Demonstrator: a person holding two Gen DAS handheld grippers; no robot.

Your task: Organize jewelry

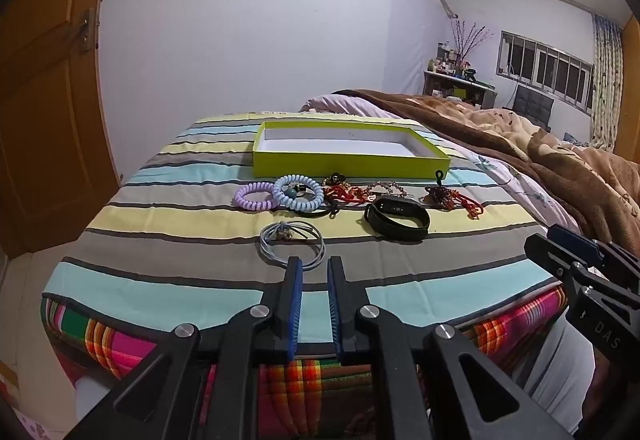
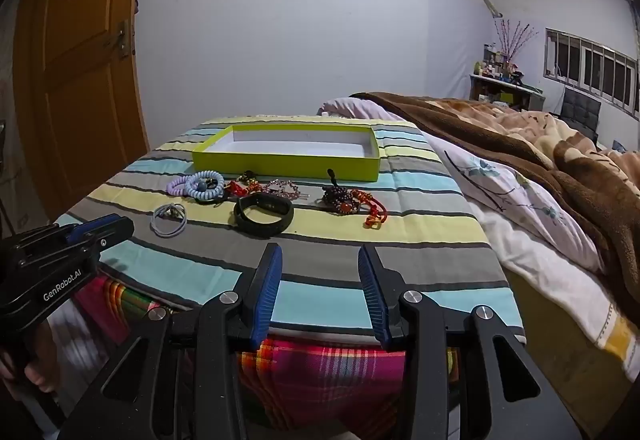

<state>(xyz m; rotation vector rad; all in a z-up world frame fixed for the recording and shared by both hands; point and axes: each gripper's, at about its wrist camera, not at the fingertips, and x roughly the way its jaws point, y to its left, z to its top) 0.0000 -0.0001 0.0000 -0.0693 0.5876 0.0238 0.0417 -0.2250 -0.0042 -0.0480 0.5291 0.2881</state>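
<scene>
A shallow lime-green box (image 1: 348, 162) (image 2: 288, 162) with a white inside lies empty on the striped cloth. In front of it lie a purple coil band (image 1: 251, 197) (image 2: 176, 186), a light-blue coil band (image 1: 298, 196) (image 2: 205, 183), red cord pieces (image 1: 346, 194) (image 2: 240, 187), a beaded bracelet with red cord (image 1: 450, 198) (image 2: 348, 202), a black wristband (image 1: 397, 218) (image 2: 263, 216) and a grey hair tie (image 1: 291, 244) (image 2: 169, 220). My left gripper (image 1: 314, 268) (image 2: 102, 228) is open a little, just short of the grey tie. My right gripper (image 2: 320, 260) (image 1: 560, 240) is open, empty, near the front edge.
The striped cloth (image 1: 200, 280) covers a stand with a bright plaid cover (image 2: 320, 368) under its front edge. A bed with a brown blanket (image 2: 540, 144) lies to the right. A wooden door (image 1: 44, 100) stands at the left.
</scene>
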